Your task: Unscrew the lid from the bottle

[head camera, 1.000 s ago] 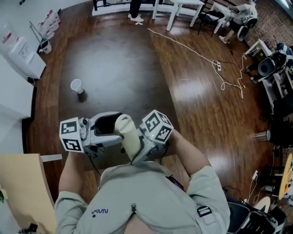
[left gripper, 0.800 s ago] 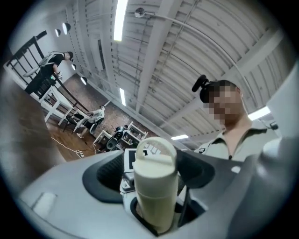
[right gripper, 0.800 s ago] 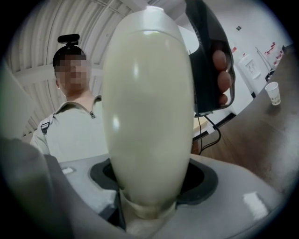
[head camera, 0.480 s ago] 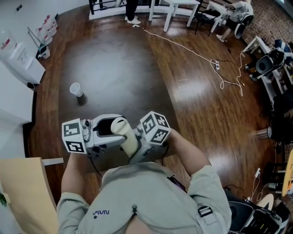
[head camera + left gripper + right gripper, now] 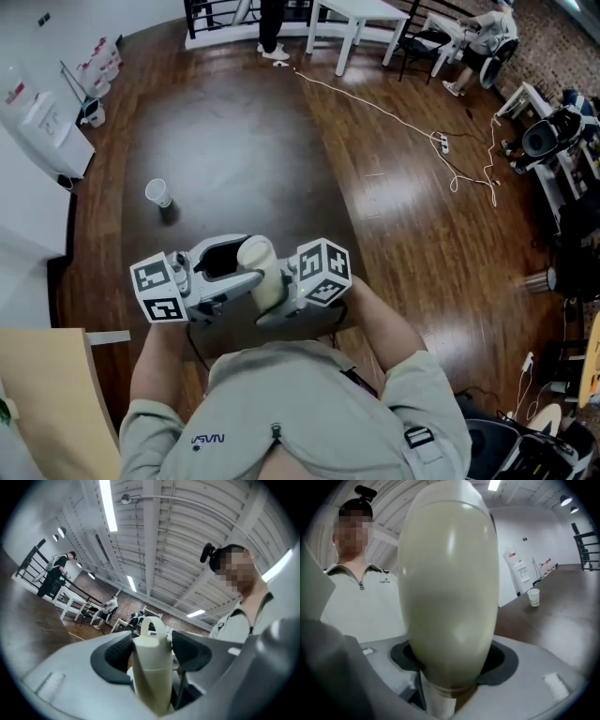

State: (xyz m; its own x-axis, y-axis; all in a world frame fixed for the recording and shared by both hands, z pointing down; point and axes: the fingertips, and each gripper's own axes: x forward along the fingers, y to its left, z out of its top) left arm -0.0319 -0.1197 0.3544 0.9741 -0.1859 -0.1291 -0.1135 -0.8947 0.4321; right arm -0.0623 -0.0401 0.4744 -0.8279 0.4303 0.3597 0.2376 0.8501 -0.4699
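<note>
Left gripper point(image 5: 246, 277) and right gripper point(image 5: 277, 291) flank bottle point(image 5: 259, 264) (cup point(image 5: 157, 192) beyond).

Open lab hall: wooden floor point(image 5: 234, 141), white tables point(image 5: 366, 11), water dispenser point(image 5: 45, 124).

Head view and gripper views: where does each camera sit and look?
Head view: worn by the person, looking down at the floor; shows shirt, left gripper, right gripper, bottle.
Left gripper view: on the left gripper; its jaws have just been closing on the lid between them.
Right gripper view: on the right gripper, facing the shirt; jaws clamp the bottle.
Shared: all show bottle and shirt.
</note>
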